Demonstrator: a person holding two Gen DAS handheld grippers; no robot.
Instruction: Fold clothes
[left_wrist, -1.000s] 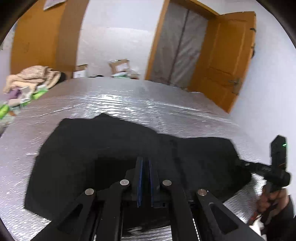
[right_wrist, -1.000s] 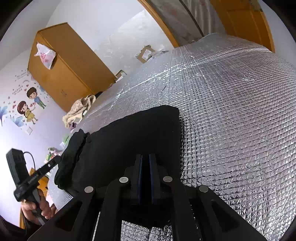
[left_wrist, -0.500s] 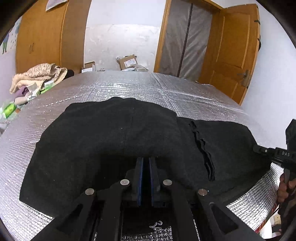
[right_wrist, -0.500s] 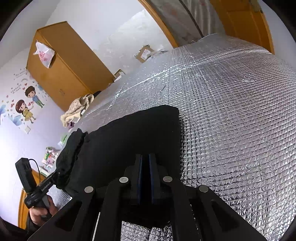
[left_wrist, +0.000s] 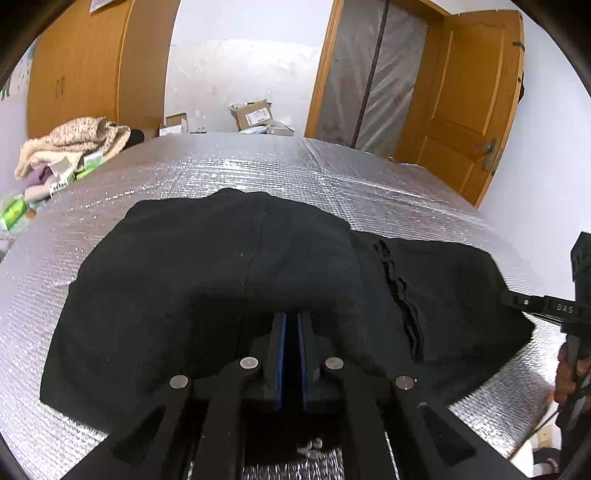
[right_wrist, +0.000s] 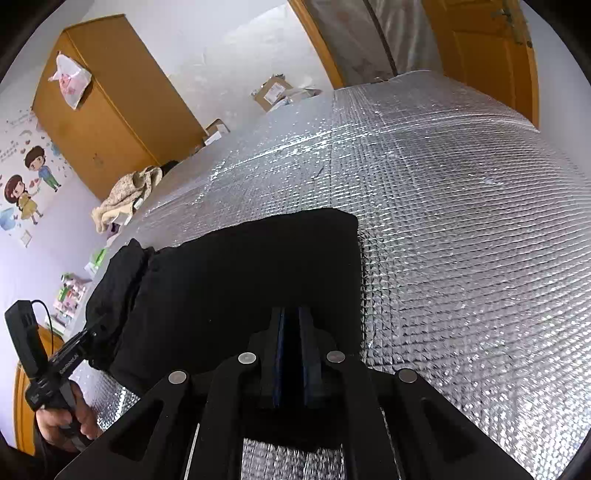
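I find the black garment (left_wrist: 207, 280) lying spread on the silver quilted bench (left_wrist: 332, 173), toward its near edge, with one layer folded over another; a ragged seam (left_wrist: 400, 295) runs down the right portion in the left wrist view. My left claw (left_wrist: 291, 321) is pressed together, its blue-lined fingers (left_wrist: 280, 343) pinching the near hem of the garment. My right claw (right_wrist: 291, 325) is likewise pressed together on black cloth at the garment's right end. In the right wrist view the left claw's tip meets a bunched fold (right_wrist: 114, 291) at the garment's left end, with a hand (right_wrist: 62, 417) gripping its handle. A beige heap of clothes (left_wrist: 74, 140) sits beyond the bench's far left corner.
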